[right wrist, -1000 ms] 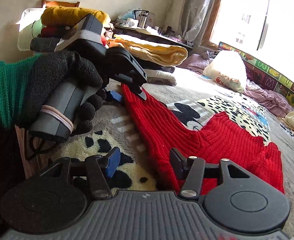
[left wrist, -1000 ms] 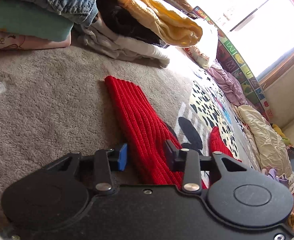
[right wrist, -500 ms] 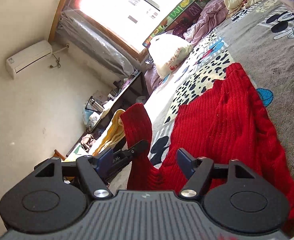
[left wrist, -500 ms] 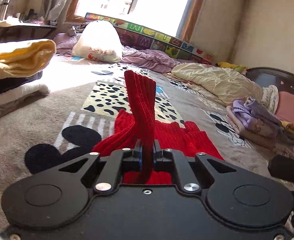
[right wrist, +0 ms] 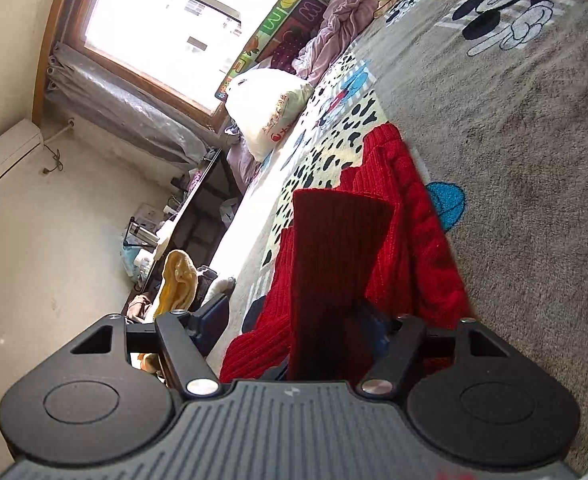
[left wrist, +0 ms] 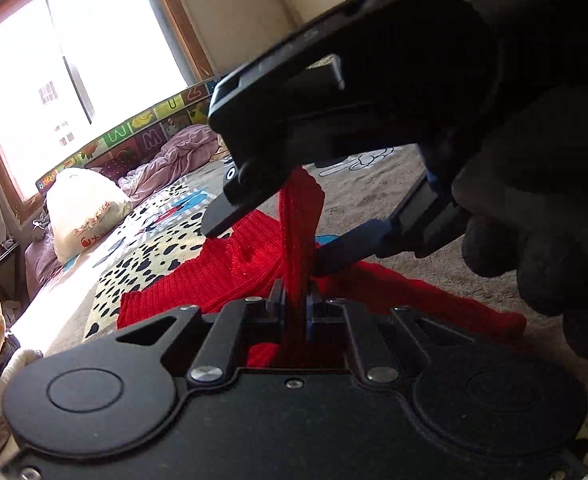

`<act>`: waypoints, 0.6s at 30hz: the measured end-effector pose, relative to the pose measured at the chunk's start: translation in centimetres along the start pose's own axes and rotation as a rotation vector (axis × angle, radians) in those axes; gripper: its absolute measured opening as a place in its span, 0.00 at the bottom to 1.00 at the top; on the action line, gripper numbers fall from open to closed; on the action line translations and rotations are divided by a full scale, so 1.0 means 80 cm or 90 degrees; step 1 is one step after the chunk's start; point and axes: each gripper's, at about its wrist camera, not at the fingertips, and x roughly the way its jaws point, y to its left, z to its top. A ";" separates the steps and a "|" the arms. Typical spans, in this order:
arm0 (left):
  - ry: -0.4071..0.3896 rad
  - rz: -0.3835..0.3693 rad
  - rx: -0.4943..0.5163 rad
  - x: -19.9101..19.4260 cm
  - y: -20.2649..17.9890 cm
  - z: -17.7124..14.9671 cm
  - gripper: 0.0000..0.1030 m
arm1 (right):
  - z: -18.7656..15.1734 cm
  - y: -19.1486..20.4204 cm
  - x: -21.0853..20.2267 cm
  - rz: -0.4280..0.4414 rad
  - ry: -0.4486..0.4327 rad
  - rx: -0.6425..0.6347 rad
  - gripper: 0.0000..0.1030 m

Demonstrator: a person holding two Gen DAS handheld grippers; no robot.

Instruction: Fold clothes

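Observation:
A red knitted sweater [left wrist: 214, 276] lies spread on the grey cartoon blanket [left wrist: 373, 196]. My left gripper [left wrist: 294, 304] is shut on one sleeve [left wrist: 299, 216], which stands up from the jaws above the sweater's body. The right gripper [left wrist: 282, 240], held by a black-gloved hand [left wrist: 533, 184], reaches in from the upper right with a finger on each side of that sleeve. In the right wrist view the right gripper [right wrist: 294, 322] is open, the sleeve [right wrist: 333, 248] hanging between its fingers without being pinched, and the sweater [right wrist: 405, 216] lies behind it.
A white plastic bag [left wrist: 86, 208] and crumpled purple bedding [left wrist: 174, 156] lie by the window wall. Folded clothes topped with yellow cloth [right wrist: 178, 280] are stacked at the left near a dark desk [right wrist: 198, 196]. Bare blanket [right wrist: 513, 140] stretches right of the sweater.
My left gripper shut on the sleeve and lifted it over the sweater's body. The right gripper has swung in and now straddles the raised sleeve.

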 end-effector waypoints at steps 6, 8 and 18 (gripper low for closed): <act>-0.035 -0.084 -0.059 -0.024 0.034 0.005 0.15 | 0.006 -0.008 -0.008 -0.010 -0.022 -0.013 0.12; -0.081 -0.144 -0.180 -0.047 0.085 0.005 0.27 | 0.010 -0.007 -0.016 -0.009 -0.040 -0.018 0.11; -0.033 -0.078 -0.537 -0.067 0.240 -0.077 0.25 | 0.060 -0.034 -0.057 -0.028 -0.110 -0.030 0.11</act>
